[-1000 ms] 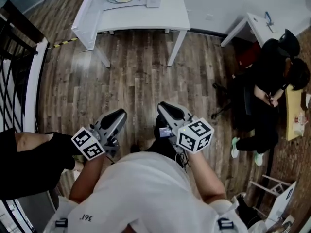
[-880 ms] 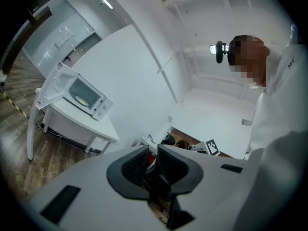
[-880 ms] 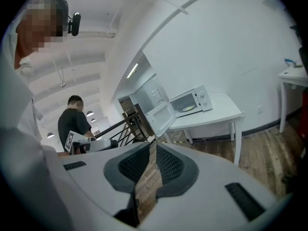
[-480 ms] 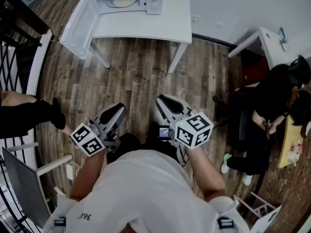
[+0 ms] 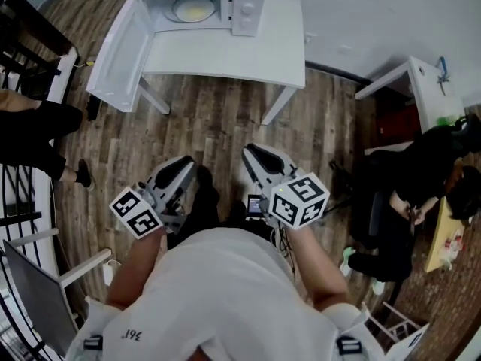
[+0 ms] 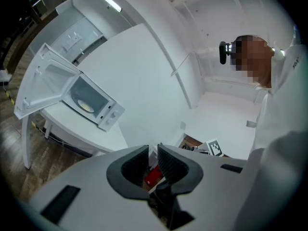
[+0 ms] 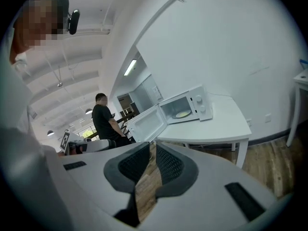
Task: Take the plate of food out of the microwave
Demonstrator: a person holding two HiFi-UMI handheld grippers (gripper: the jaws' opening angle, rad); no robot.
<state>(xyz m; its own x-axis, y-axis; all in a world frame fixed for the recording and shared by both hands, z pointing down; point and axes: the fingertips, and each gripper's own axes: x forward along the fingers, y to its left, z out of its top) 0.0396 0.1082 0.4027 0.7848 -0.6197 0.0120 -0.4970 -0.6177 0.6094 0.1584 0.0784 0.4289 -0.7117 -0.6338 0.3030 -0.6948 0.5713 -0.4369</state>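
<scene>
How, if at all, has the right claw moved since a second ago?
Yes. The right claw has moved forward, toward the white table holding the microwave; less floor separates them.

Head view: microwave [image 5: 218, 2] top cut by pic edge. Plate [image 5: 191, 7] inside, food too small to ID. Bystander [image 5: 34, 138] at left cut by edge, only legs + foot show. Seated person [image 5: 421, 186] at right, dark on dark chair, pose unclear. Own torso [image 5: 225, 292] hides elbows.

Left gripper view: red obj [image 6: 153, 176] seen thru jaw gap, can't ID. Plate too small to read.

Right gripper view: standing person [image 7: 103, 119] hidden below waist by right gripper [image 7: 151, 150] body.
</scene>
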